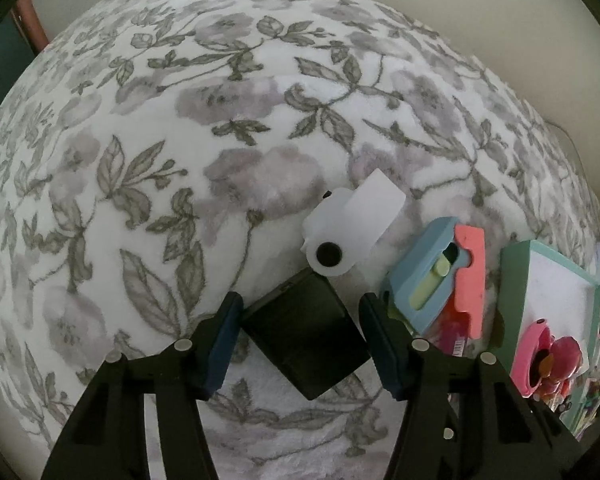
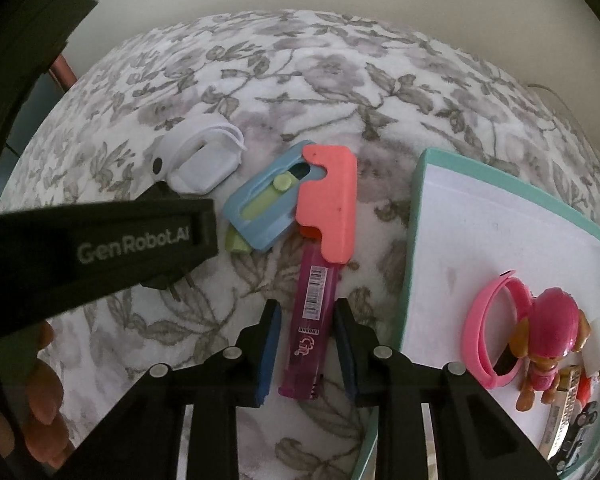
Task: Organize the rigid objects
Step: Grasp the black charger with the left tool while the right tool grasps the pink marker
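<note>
"GenRobot.AI" on left gripper point(image 2: 100, 240), jaws apart around black box point(image 1: 304, 336); right gripper point(image 2: 308, 348) jaws flanking barcoded purple case point(image 2: 312, 320).

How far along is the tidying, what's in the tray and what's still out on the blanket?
Done: a pink bracelet and a toy pup already lie in the teal tray.
In hand: the left gripper straddles a black box; the right gripper straddles a purple lighter. Neither is clearly gripped.
Left: the blue-and-coral toy and white holder remain on the blanket.
</note>
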Demonstrator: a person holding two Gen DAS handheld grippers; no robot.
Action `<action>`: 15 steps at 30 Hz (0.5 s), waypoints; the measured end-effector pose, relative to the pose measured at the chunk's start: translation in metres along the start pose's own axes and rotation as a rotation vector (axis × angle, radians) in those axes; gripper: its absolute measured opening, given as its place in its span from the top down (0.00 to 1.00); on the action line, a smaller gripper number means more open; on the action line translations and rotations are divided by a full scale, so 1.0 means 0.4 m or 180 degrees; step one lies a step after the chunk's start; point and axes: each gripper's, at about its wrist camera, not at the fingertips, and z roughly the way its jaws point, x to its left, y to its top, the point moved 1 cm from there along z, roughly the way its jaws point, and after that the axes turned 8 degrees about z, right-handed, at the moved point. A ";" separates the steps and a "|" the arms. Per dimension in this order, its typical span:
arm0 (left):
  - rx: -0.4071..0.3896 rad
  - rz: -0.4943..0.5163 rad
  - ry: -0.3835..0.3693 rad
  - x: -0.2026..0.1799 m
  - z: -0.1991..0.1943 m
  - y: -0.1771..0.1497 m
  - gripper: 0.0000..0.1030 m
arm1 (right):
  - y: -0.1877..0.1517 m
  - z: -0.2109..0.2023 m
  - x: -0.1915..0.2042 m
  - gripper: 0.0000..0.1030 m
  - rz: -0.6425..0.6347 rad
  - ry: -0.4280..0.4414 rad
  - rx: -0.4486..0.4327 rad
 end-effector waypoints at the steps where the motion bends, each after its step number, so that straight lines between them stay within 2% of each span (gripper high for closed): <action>1: 0.0001 -0.0013 -0.0004 -0.001 0.000 0.000 0.41 | 0.001 0.002 0.002 0.73 -0.0002 0.0003 -0.0002; 5: 0.0004 -0.0016 0.0028 0.000 -0.006 -0.009 0.48 | -0.002 0.001 -0.010 0.79 0.0075 0.0072 0.0004; 15: -0.0033 -0.0113 -0.0079 0.024 -0.037 -0.018 0.53 | -0.004 -0.045 -0.052 0.80 0.0200 0.0305 -0.0011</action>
